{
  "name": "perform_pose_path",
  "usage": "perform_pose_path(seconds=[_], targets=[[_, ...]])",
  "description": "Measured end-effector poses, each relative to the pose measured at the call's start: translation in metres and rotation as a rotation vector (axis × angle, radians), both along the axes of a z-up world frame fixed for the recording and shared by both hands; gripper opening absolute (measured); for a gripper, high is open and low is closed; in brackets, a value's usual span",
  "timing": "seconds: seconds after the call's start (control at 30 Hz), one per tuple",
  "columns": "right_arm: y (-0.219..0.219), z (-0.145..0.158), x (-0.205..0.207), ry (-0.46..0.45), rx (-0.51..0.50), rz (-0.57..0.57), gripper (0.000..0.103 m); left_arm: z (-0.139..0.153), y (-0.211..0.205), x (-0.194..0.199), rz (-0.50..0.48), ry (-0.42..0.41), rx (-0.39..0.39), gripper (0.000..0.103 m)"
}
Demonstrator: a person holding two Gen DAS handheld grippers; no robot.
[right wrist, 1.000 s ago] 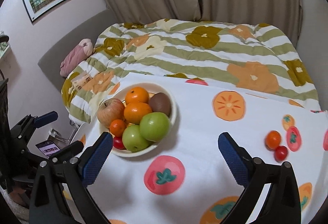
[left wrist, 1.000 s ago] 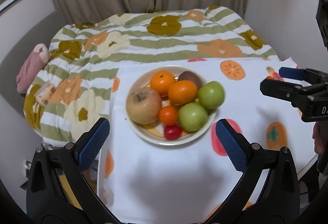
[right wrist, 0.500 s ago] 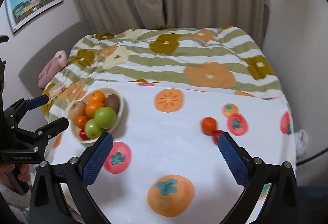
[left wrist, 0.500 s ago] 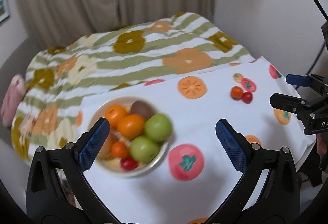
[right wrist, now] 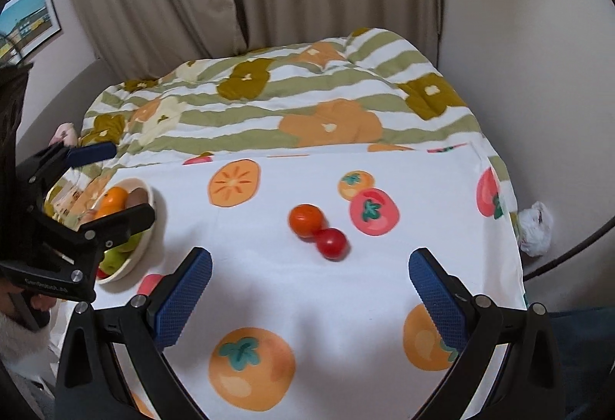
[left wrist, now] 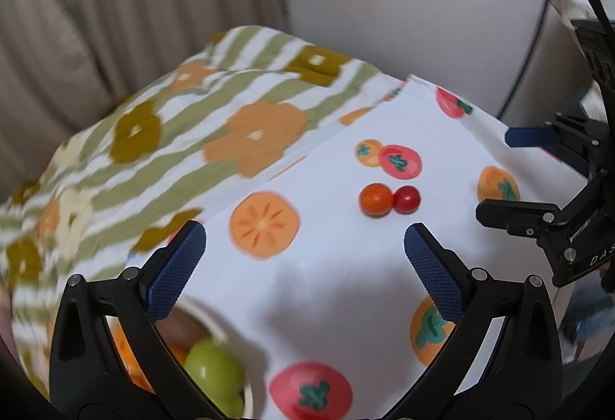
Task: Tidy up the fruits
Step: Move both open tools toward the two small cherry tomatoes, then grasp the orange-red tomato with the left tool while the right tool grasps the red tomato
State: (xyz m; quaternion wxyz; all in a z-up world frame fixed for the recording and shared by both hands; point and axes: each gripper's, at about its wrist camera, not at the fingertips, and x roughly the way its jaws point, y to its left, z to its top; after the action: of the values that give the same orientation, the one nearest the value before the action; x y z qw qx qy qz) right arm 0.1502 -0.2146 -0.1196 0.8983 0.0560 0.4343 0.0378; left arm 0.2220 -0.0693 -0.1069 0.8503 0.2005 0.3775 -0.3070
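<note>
"DAS" on right tool (left wrist: 553,197) body.

A small orange tomato (right wrist: 306,220) and a smaller red cherry tomato (right wrist: 331,243) lie touching on the fruit-printed white tablecloth (right wrist: 307,289) — the cream bowl of fruit (right wrist: 148,228) sits well left.

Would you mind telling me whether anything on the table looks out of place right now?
Two small fruits, an orange one and a red one, lie loose on the tablecloth, touching each other, well apart from the bowl holding the other fruit. Nothing looks spilled or damaged.
</note>
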Motion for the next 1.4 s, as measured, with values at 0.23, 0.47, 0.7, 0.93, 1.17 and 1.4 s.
perform_pose_path(seconds=[0.23,0.47,0.7,0.93,1.17,1.4], targets=[[-0.02,-0.023,0.008,0.019,-0.014,-0.011,0.102,-0.026,-0.049,0.021,-0.258,0.004,0.092,0.103],[-0.03,-0.051,0.02,0.04,-0.055,0.055,0.093,-0.067,-0.085,0.026,-0.526,-0.027,0.242,0.097],[-0.036,-0.071,0.029,0.035,0.002,0.11,0.077,-0.096,-0.102,0.027,-0.661,-0.069,0.319,0.083],[-0.029,-0.082,0.033,0.03,0.021,0.154,0.07,-0.107,-0.111,0.026,-0.701,-0.059,0.314,0.064],[-0.025,-0.09,0.037,0.027,0.047,0.191,0.061,-0.111,-0.111,0.025,-0.704,-0.048,0.312,0.049],[-0.021,-0.091,0.041,0.019,0.034,0.224,0.053,-0.112,-0.108,0.022,-0.717,-0.05,0.325,0.041]])
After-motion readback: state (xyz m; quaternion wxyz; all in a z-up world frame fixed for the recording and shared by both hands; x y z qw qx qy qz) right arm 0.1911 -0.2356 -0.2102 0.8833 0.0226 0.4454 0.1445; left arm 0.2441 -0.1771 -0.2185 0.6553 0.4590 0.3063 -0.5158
